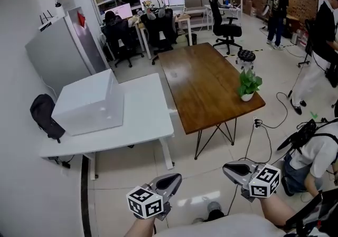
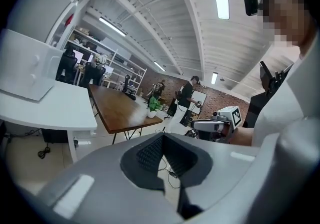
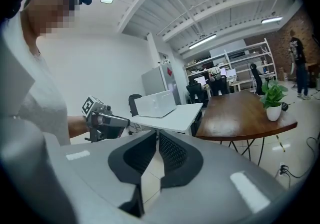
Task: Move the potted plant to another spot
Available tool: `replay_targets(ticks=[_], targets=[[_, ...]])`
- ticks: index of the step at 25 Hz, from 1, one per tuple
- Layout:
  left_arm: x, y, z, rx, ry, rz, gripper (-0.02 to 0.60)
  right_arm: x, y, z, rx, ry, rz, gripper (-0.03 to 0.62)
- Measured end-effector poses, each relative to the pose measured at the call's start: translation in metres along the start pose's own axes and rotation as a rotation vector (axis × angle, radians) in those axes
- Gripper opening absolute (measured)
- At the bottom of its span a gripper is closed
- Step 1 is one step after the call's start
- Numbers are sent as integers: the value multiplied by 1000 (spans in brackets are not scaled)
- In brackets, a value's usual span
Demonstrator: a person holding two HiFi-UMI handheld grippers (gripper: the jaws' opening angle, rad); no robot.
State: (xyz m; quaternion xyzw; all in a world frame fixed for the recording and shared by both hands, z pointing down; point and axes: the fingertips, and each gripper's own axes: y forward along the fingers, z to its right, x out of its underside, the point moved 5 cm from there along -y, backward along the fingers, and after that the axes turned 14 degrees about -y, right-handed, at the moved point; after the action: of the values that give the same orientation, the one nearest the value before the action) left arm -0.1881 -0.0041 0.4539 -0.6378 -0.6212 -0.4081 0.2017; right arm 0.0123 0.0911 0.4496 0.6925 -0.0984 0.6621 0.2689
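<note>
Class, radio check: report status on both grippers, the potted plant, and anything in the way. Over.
Left gripper and right gripper shut, empty. Potted plant upright near wooden table's near-right corner, untouched. Cables on floor beside that corner.

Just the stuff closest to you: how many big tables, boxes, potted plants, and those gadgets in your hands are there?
Tables: 2 (white table, wooden table)
Box: 1
Plant: 1
Hand-held grippers: 2 (left hand-held gripper, right hand-held gripper)
Total: 6
</note>
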Motion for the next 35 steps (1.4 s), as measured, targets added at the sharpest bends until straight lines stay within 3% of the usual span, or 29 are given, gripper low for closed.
replay_targets(ticks=[9, 15, 24, 35], targets=[[-1, -8, 50, -10, 44, 72, 0, -25, -14, -37, -132, -9, 24, 5], [13, 21, 123, -55, 92, 97, 0, -35, -70, -39, -211, -22, 63, 5], [59, 77, 219, -82, 147, 65, 0, -16, -161, -19, -188, 28, 51, 5], [63, 73, 253, -94, 202, 28, 0, -24, -188, -35, -149, 42, 94, 5]])
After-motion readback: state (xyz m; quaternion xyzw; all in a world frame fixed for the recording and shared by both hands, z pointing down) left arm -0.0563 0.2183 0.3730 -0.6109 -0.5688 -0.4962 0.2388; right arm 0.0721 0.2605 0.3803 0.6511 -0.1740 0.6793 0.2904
